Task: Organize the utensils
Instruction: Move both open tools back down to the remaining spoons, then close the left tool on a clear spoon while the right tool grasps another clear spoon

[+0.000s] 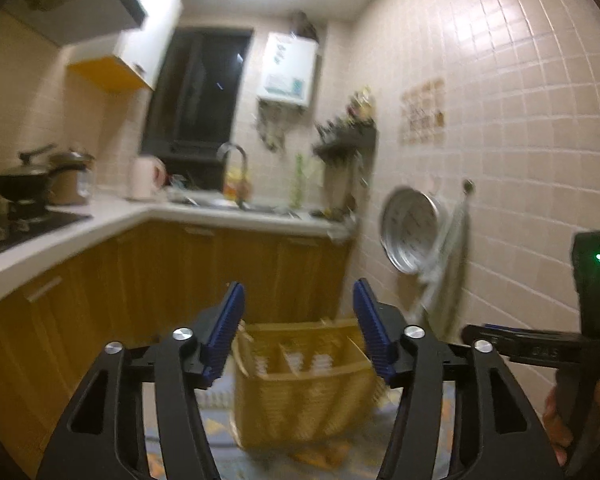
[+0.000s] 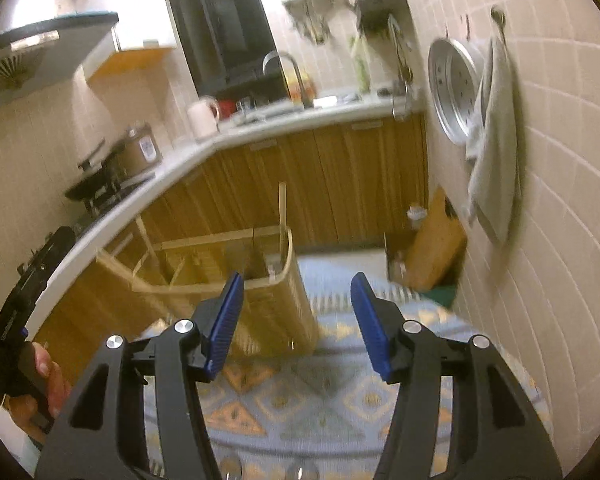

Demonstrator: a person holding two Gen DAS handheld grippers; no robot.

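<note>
A woven yellow utensil basket (image 1: 304, 396) with several inner dividers stands on a patterned cloth surface. It also shows in the right wrist view (image 2: 276, 304), with a thin wooden slat rising from its rim. My left gripper (image 1: 298, 312) is open and empty, above and just short of the basket. My right gripper (image 2: 296, 300) is open and empty, to the right of the basket. No loose utensils are clearly visible; both views are blurred.
A patterned blue and orange cloth (image 2: 300, 392) covers the surface below. A tiled wall (image 2: 560, 200) at right holds a metal pan (image 2: 452, 96) and a towel (image 2: 492, 140). A cardboard box (image 2: 428, 248) leans on it. Wooden cabinets (image 1: 180, 280) and counter lie at left.
</note>
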